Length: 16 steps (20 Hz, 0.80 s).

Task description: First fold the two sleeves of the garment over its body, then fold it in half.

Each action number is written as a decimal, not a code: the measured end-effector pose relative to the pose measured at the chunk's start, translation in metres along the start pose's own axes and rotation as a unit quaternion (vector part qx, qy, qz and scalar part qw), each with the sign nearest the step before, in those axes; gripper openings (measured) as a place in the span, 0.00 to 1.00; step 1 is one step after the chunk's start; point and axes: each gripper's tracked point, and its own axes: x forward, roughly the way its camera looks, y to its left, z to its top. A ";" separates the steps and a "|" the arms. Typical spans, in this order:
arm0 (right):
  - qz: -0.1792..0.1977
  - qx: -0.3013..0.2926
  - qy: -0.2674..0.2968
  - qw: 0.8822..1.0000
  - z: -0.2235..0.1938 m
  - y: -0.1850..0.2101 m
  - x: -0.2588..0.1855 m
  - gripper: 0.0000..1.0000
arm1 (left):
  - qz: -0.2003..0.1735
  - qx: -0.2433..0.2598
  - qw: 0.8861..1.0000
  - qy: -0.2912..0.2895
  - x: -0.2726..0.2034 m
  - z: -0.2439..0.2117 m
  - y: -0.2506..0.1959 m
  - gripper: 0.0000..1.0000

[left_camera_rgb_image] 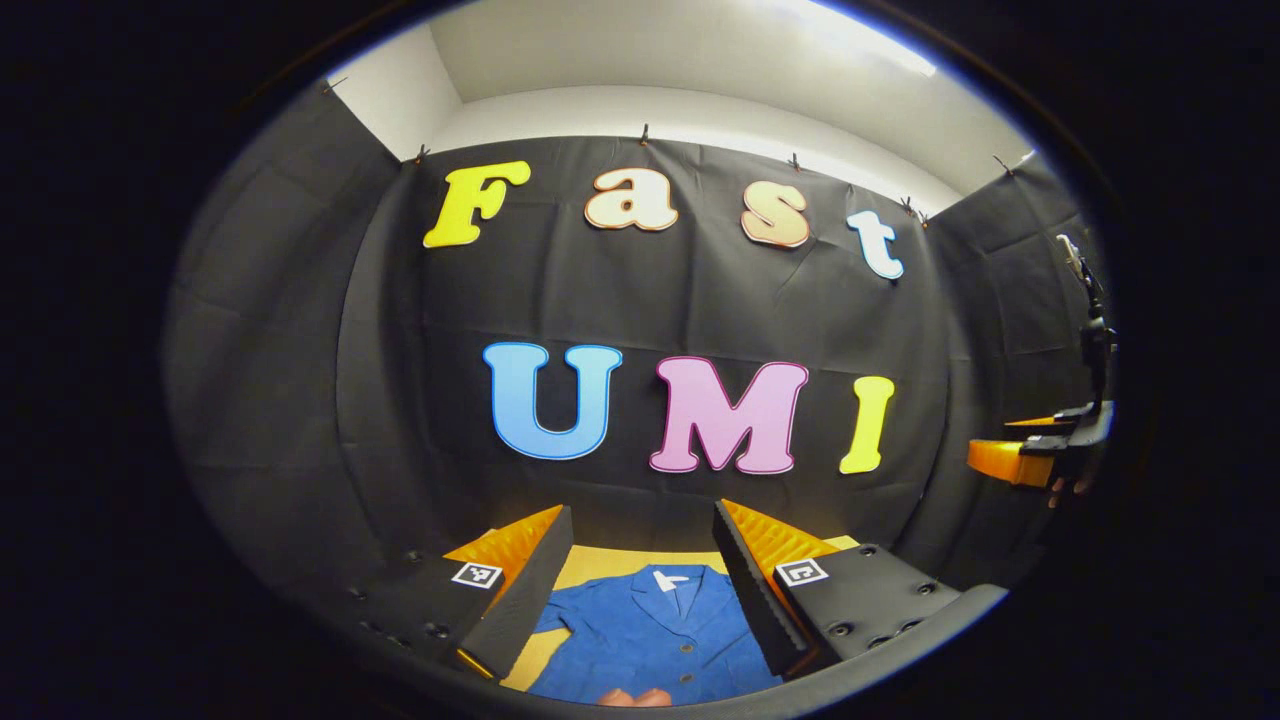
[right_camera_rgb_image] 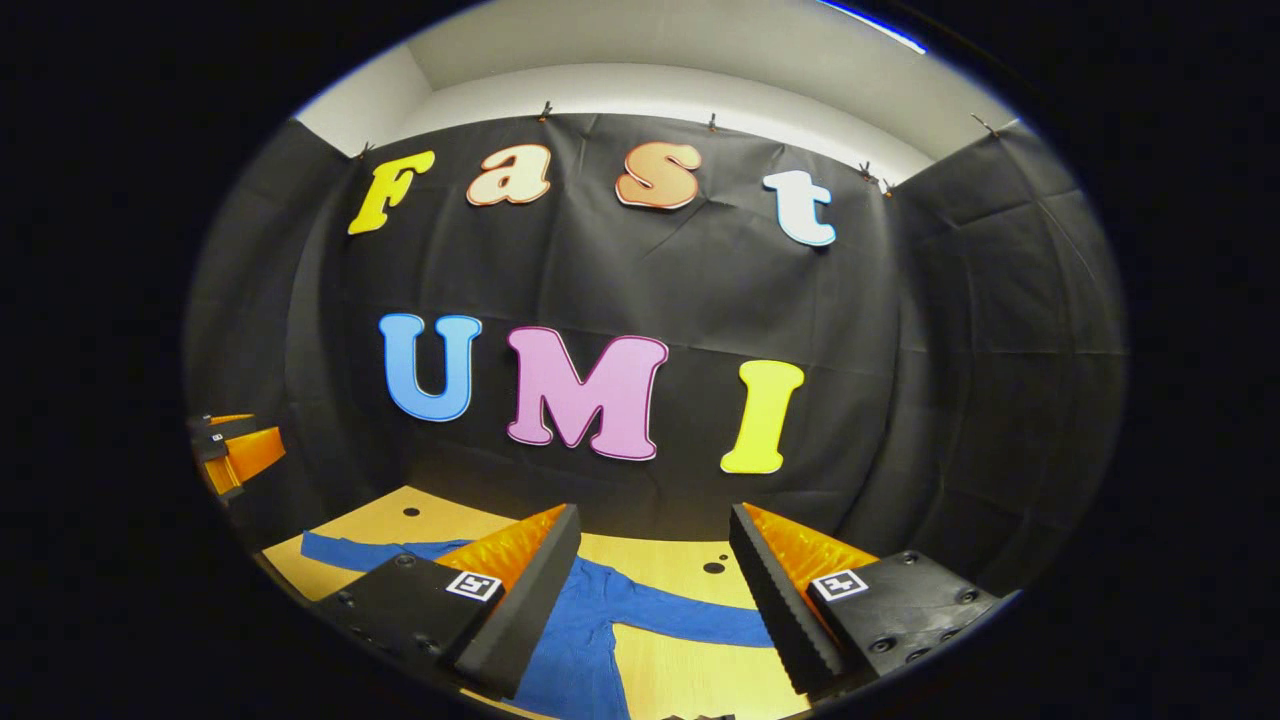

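Observation:
A blue button-up shirt lies flat on the wooden table, collar toward the back wall. My left gripper hangs open above its chest, nothing between the fingers. In the right gripper view the same shirt stretches one sleeve to the right and the other sleeve to the left across the table. My right gripper is open above the right sleeve. The right gripper also shows at the far right of the left gripper view, and the left gripper at the far left of the right gripper view.
Black cloth walls close the booth at the back and on both sides. Small dark holes dot the tabletop near the back. A fingertip shows at the bottom edge of the left gripper view.

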 end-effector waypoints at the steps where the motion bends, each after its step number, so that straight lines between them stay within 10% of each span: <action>1: 0.011 0.008 0.009 1.000 -0.001 -0.001 0.005 0.95 | -0.002 -0.007 1.000 0.002 0.000 -0.002 0.002 0.81; 7: 0.002 0.075 0.097 0.992 -0.020 -0.050 0.066 0.96 | -0.020 -0.020 0.999 0.015 -0.003 -0.019 0.025 0.82; 10: 0.043 0.160 0.236 0.958 -0.086 -0.054 0.089 0.96 | -0.011 -0.022 0.999 0.020 0.000 -0.025 0.039 0.82; 16: -0.058 0.194 0.431 0.879 -0.239 -0.153 0.120 0.98 | 0.005 -0.003 0.999 0.041 0.015 -0.036 0.040 0.82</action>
